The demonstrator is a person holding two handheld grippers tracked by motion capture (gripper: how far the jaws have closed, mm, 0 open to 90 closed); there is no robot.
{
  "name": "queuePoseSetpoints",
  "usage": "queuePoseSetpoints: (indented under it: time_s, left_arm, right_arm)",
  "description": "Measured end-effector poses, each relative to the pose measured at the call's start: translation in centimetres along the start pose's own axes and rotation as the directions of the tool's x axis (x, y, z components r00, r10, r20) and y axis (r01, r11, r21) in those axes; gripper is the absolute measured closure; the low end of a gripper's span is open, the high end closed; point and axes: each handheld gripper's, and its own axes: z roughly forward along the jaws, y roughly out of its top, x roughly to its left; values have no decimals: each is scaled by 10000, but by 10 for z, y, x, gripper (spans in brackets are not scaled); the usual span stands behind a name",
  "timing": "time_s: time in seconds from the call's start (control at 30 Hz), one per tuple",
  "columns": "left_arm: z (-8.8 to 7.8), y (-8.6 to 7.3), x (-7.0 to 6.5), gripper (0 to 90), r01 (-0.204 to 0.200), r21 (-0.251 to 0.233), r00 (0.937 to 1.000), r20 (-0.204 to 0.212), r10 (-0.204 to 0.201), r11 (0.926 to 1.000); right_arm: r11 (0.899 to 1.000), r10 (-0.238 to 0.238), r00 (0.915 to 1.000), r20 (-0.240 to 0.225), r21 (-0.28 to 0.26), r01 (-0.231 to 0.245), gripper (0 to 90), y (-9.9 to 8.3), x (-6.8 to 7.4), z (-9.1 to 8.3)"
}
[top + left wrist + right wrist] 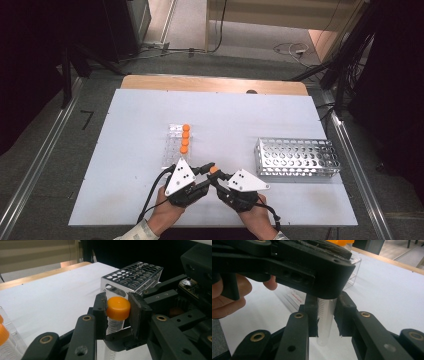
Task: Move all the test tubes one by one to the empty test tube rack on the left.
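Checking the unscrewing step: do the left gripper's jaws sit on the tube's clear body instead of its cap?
No: in the left gripper view the left gripper has both pads pressed on the orange cap of the tube.

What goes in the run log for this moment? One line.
left tool: shut on orange cap | right tool: shut on tube | metal rack: empty | tube above table
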Motion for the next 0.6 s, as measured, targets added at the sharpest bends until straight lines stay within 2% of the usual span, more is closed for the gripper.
queuePoseSetpoints:
  time_s: [0.07,0.1,0.2,0.47,0.6]
  left_arm:
    - [0,0,1,696,43,32,10000,-34,-43,10000]
    - [0,0,1,696,57,41,10000,-65,-57,10000]
    - [-2,1,3,696,152,-19,9998,-99,-152,9999]
    - [-10,5,12,697,622,-241,9978,-210,-627,9978]
    - [-16,8,17,697,831,-403,9960,-303,-843,9957]
  right_arm:
    - [10000,-24,10000,-31,-2,24,671,0,0,0]
    - [10000,-44,10000,-88,10,44,591,0,0,0]
    - [10000,-19,9999,-163,90,20,473,0,-1,1]
    - [9990,210,9998,31,394,-211,288,-1,-9,-2]
    - [9989,310,9993,190,352,-316,243,-1,-13,-5]
